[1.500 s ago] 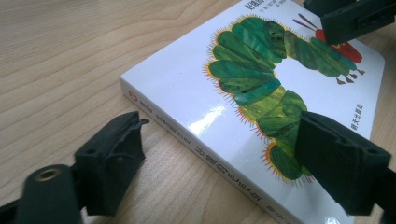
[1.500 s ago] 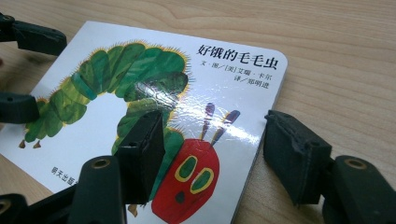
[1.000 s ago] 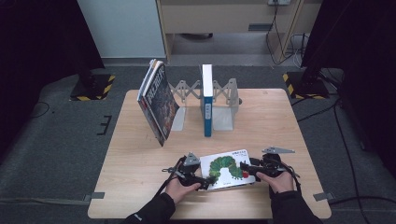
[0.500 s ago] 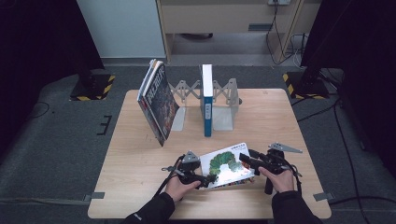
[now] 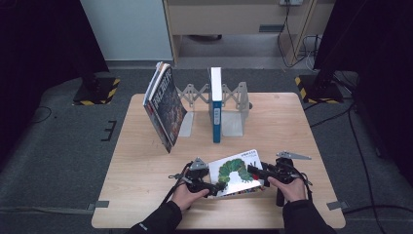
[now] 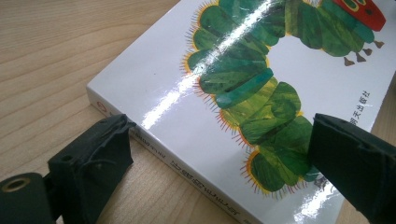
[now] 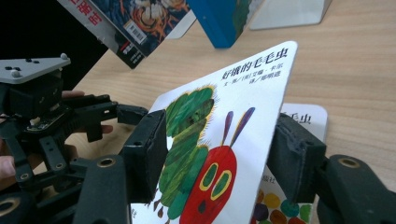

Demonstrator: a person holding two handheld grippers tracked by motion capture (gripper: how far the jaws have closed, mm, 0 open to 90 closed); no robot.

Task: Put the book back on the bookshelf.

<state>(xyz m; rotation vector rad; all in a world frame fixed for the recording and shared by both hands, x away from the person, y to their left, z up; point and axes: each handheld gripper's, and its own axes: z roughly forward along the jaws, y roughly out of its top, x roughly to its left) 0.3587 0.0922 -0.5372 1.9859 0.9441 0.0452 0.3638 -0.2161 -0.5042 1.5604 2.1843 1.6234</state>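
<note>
A white picture book with a green caterpillar (image 5: 237, 169) lies at the table's front edge between my two grippers. My right gripper (image 5: 254, 170) reaches in from the right. The book's front cover (image 7: 224, 116) stands tilted up between its jaws (image 7: 222, 135), one jaw under it and one over it. These jaws have just been closing a little and still stand wider than the thin cover, so this gripper is open. My left gripper (image 5: 216, 186) is open at the book's left corner (image 6: 140, 98); one jaw is beside the spine and the other over the cover (image 6: 222, 135).
An expanding metal book rack (image 5: 234, 95) stands at the back with a blue book (image 5: 215, 105) upright in it. Several books (image 5: 165, 105) lean against its left end. Bare wood (image 5: 146, 175) lies to the left of my hands.
The book's cover has lifted off the page below at its right edge and now stands tilted. Both hands have stayed roughly where they were.
</note>
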